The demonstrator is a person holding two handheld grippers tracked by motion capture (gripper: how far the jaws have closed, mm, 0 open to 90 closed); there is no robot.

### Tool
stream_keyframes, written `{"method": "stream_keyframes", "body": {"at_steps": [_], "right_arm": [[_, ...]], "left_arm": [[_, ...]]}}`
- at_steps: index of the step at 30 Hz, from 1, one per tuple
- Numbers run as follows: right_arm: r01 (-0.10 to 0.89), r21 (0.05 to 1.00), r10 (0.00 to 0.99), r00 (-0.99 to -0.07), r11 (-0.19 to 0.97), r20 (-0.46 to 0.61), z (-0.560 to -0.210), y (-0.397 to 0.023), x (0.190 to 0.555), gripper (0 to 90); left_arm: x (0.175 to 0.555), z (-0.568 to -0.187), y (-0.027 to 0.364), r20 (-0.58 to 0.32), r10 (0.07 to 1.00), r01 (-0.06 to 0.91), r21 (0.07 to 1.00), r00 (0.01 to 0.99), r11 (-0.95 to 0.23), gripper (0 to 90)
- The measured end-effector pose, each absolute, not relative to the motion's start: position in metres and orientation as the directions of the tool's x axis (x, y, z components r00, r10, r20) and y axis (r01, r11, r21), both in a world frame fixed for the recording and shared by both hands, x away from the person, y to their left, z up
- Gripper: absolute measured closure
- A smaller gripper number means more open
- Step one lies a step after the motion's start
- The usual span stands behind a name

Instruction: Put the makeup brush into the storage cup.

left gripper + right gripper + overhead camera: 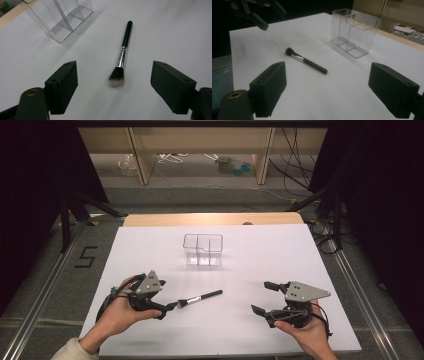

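Makeup brush [200, 298] flat on white table [150, 245], bristles just beyond wide-spread left gripper [170, 309]; right gripper [265, 297] likewise agape, nothing held.

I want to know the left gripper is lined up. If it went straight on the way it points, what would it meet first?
Most likely the makeup brush, bristle end first: it lies ahead between the open jaws of the left gripper, apart from them.

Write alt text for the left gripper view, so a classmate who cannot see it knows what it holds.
A makeup brush lies flat on the white table, bristles nearest the camera, between the open jaws of the left claw, which does not touch it. A clear divided organiser stands at the upper left.
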State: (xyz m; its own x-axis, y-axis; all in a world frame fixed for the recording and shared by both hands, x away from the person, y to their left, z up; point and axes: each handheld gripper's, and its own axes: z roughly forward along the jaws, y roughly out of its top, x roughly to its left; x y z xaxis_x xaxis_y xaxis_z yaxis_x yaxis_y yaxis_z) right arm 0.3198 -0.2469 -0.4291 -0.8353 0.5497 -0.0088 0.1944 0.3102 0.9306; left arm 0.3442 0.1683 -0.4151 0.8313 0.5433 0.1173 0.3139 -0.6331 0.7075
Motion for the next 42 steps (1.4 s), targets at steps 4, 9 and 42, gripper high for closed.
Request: {"method": "stream_keyframes", "body": {"at_steps": [4, 9, 42], "right_arm": [[0.198, 0.93, 0.55, -0.835, 0.311, -0.006, -0.429, -0.247, 0.32, 15.9], [0.206, 0.926, 0.551, -0.835, 0.316, -0.002, -0.429, -0.247, 0.319, 15.9], [0.221, 0.916, 0.552, -0.834, 0.333, 0.001, -0.43, -0.248, 0.32, 15.9]], "left_arm": [[0.352, -0.415, 0.155, 0.109, 0.513, 0.32, 0.667, 0.851, -0.673, 22.7], [0.361, -0.414, 0.14, 0.121, 0.47, 0.31, 0.606, 0.874, -0.733, 24.6], [0.407, -0.452, 0.074, 0.104, 0.305, 0.263, 0.297, 0.947, -0.918, 33.4]]}}
